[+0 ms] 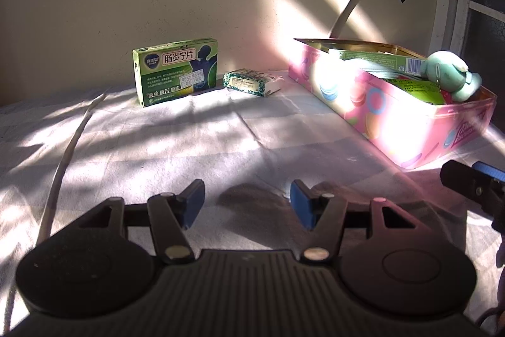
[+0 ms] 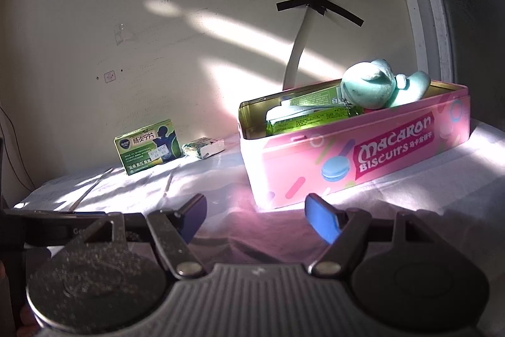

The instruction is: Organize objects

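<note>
White-clothed desk [image 1: 221, 141] | left tongs [image 1: 247, 201], right tongs [image 2: 255, 217]: both parted midway, empty, touching nothing | pink tin [image 2: 363, 153]: lidless, full | green box [image 1: 176, 71]: upright, left of tin

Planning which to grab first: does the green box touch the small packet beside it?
Apart. The left wrist view shows bare cloth between the green box and the packet.

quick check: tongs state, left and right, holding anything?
Left tongs: open, nothing between the pads, over the white cloth.
Right tongs: open, empty, just short of the pink biscuit tin.
</note>
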